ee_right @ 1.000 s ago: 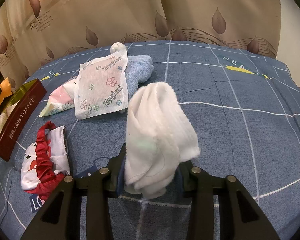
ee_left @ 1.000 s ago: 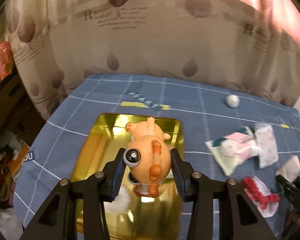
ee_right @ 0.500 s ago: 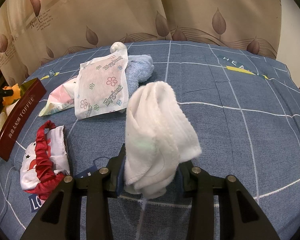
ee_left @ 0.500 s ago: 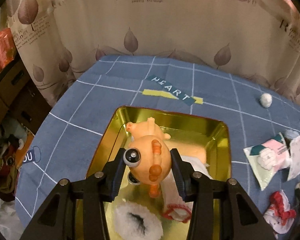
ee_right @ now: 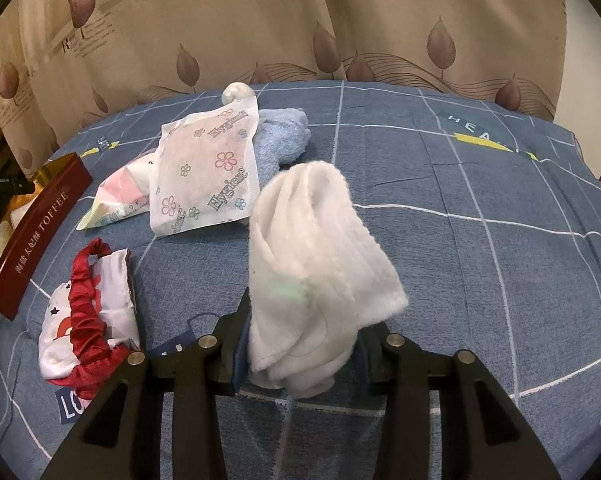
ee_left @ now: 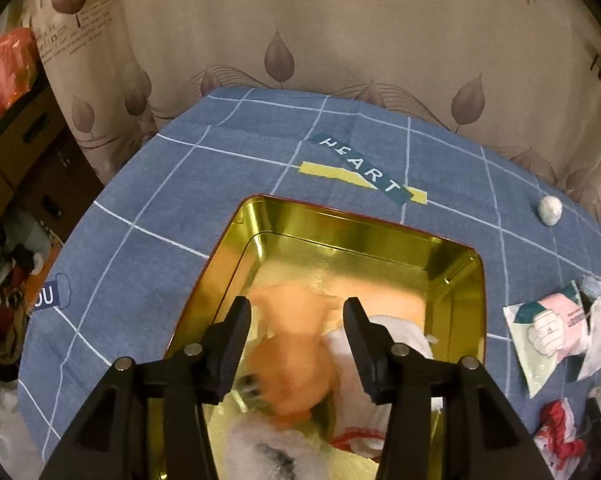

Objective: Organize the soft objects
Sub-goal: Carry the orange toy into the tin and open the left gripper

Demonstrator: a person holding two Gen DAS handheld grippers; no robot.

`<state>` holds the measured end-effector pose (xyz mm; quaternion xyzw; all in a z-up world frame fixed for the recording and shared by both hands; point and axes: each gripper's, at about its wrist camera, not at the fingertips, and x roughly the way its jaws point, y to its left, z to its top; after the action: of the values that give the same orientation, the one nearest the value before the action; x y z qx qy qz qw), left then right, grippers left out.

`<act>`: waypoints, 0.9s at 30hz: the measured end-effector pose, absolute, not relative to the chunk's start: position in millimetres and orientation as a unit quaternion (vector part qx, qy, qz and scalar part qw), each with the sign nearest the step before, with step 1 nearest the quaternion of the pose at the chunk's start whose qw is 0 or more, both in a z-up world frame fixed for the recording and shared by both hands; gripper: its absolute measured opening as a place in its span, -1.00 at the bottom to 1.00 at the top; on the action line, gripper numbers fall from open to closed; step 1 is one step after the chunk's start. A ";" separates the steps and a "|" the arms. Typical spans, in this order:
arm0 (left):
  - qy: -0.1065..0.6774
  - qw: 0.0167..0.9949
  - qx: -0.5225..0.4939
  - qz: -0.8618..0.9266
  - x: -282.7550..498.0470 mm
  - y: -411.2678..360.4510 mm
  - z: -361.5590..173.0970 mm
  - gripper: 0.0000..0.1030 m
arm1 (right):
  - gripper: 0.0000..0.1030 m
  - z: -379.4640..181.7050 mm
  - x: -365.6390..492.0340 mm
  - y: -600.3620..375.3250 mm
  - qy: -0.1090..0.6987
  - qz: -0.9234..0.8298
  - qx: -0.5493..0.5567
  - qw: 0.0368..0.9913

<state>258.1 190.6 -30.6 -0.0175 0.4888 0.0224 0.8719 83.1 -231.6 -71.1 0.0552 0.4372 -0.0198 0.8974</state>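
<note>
My left gripper (ee_left: 296, 312) hangs over the open gold tin (ee_left: 352, 228) and its jaws are opening. The orange toy animal (ee_left: 290, 376) is a blur between them, clear of both pads, dropping into the tin. Under it lie a white fluffy piece (ee_left: 268, 452) and a white cloth with red trim (ee_left: 356, 400). In the right wrist view my right gripper (ee_right: 304, 320) is shut on a folded white towel (ee_right: 312, 248), which stands up from the jaws just above the blue checked cloth.
The tin's dark red side (ee_right: 40, 220) is at the left. Between it and my right gripper lie a red and white pouch (ee_right: 88, 304), a flowered hygiene packet (ee_right: 208, 176) on a light blue towel (ee_right: 280, 140), a pink packet (ee_right: 120, 196) and a white ball (ee_right: 236, 90). Curtains hang behind.
My left gripper came in lower over the tin and its jaws spread; the orange toy, gripped before, has slipped free and blurs downward. The right gripper and towel have not moved.
</note>
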 end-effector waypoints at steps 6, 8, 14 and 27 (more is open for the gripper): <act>0.468 0.883 -0.011 0.024 236.0 193.5 -13.4 -0.01 | -0.22 -71.0 82.4 -231.1 0.437 -0.020 0.055 0.897; 0.455 0.890 -0.007 0.031 221.5 194.5 -5.6 -0.01 | -0.22 -71.0 83.2 -231.1 0.438 -0.020 0.054 0.897; 0.392 0.917 0.016 0.076 157.9 201.1 13.3 -0.01 | -0.23 -71.5 83.1 -231.2 0.438 -0.020 0.052 0.897; 0.323 0.939 0.023 0.116 82.2 227.8 13.2 0.03 | -0.50 -64.3 81.8 -220.3 0.435 -0.019 0.022 0.900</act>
<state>82.2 227.8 13.2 0.0230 0.3230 0.1157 0.9390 81.8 -220.3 -64.3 0.0221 0.4346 -0.0189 0.9001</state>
